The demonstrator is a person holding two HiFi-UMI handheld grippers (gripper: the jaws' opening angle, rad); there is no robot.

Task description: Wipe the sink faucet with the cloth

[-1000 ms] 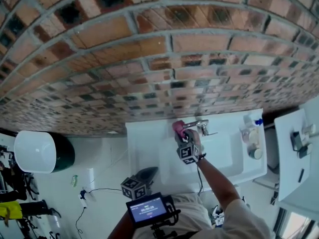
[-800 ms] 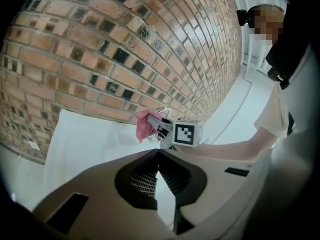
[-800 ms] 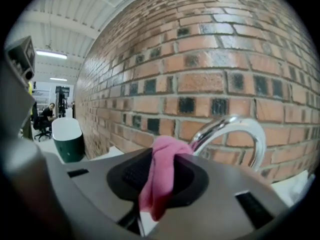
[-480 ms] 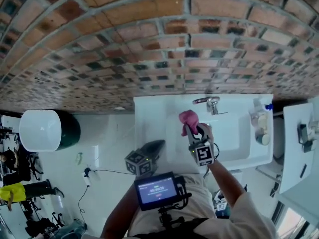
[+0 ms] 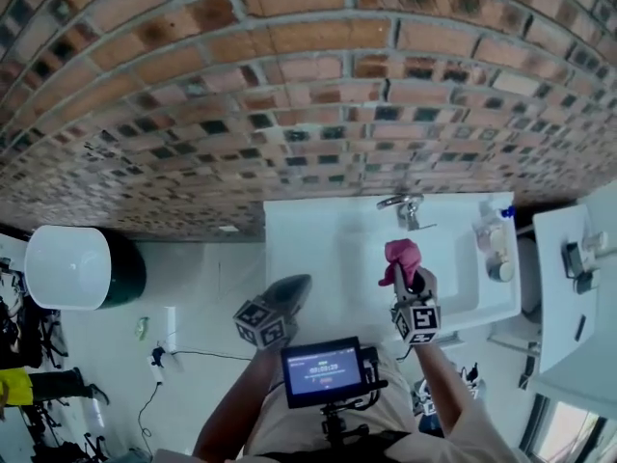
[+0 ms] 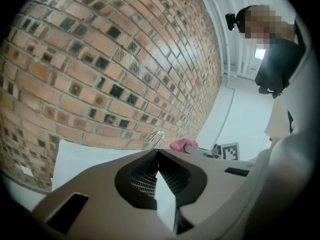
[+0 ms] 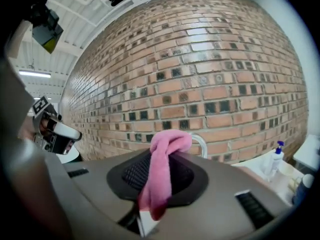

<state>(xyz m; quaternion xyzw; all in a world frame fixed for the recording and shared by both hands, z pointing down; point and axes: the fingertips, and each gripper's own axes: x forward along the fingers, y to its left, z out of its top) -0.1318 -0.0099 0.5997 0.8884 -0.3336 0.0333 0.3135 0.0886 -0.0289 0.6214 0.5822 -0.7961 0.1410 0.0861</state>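
A chrome faucet (image 5: pixel 405 204) stands at the back of the white sink (image 5: pixel 318 249), against the brick wall. My right gripper (image 5: pixel 406 274) is shut on a pink cloth (image 5: pixel 400 258) and hovers over the basin, below the faucet and apart from it. In the right gripper view the pink cloth (image 7: pixel 161 176) hangs bunched between the jaws, with the faucet (image 7: pixel 201 144) arching just behind it. My left gripper (image 5: pixel 294 287) is shut and empty at the sink's near left edge. The left gripper view shows its jaws closed, with the faucet (image 6: pixel 156 138) and cloth (image 6: pixel 183 144) beyond.
A soap pump bottle (image 5: pixel 490 228) and small containers (image 5: pixel 500 269) sit on the sink's right ledge. A white and dark round bin (image 5: pixel 82 266) stands on the floor at the left. A white shelf (image 5: pixel 574 287) with small items is at the right. Cables lie on the floor.
My right gripper has pulled the pink cloth away from the faucet, back toward me and to the right over the basin. The left gripper has stayed near the sink's front left edge.
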